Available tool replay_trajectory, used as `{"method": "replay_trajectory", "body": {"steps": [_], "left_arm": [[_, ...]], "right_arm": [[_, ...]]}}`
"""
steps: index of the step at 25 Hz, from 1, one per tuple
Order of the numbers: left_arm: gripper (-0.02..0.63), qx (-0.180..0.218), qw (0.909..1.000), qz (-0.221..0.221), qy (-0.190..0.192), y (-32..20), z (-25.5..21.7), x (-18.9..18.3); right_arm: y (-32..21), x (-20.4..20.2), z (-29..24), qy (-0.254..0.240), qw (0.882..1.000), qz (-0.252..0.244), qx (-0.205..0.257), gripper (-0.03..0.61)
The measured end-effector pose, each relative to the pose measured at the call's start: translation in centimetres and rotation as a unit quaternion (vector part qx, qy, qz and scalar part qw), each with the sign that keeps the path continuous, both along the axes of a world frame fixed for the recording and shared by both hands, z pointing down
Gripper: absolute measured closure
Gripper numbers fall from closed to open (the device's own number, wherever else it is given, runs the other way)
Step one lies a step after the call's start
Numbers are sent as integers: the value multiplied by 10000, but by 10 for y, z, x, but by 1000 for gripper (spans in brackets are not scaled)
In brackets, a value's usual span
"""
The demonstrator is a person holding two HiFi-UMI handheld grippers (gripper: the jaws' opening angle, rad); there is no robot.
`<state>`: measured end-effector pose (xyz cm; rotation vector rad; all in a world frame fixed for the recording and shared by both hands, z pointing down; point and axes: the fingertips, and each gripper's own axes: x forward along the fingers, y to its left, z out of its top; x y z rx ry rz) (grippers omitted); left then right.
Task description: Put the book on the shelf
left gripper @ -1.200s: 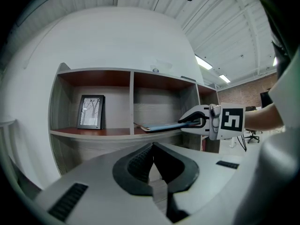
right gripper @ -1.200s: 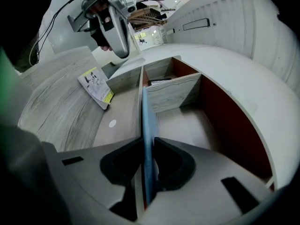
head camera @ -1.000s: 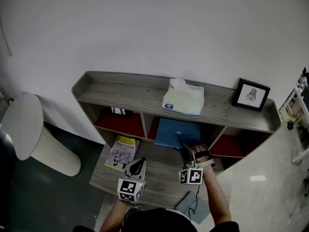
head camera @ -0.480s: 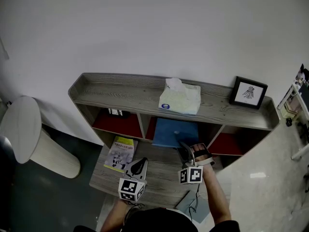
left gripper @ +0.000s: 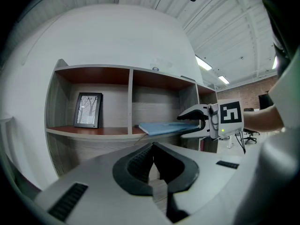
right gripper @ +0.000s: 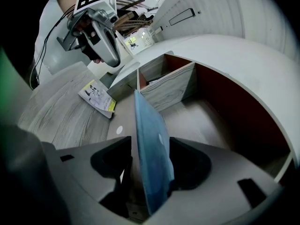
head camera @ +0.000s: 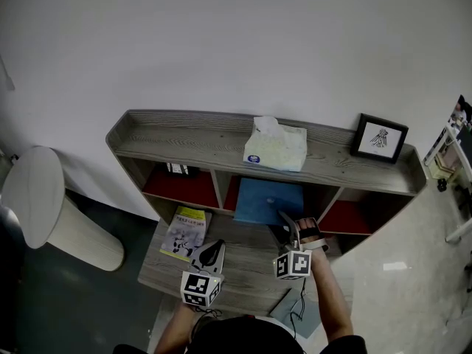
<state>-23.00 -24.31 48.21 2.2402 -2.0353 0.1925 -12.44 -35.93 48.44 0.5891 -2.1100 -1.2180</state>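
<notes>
Right tongs (head camera: 286,223) loosened round book (head camera: 268,201), partly in middle shelf compartment (head camera: 234,193)

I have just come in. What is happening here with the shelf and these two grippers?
A person is putting a blue book into the middle compartment of the wooden shelf. The book lies roughly flat, partly inside. The right gripper has just been opening its jaws with the book's near edge between them, so it seems to be letting go. The left gripper is shut and empty, held over the lower board near a yellow booklet.
</notes>
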Motion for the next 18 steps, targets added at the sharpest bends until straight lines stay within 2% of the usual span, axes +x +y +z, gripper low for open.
{"method": "replay_trajectory", "body": {"steps": [8,13,18], "left_arm": [[607,44,10000,24,-13,7,-4,0],[607,155,9998,82,-23,12,-10,-2],[607,166,9997,188,-53,15,-13,2]], "right_arm": [[6,5,-3,-261,9996,139,23,316],[17,14,-19,-937,9942,380,-378,316],[32,25,-38,-1806,9780,569,-873,318]]}}
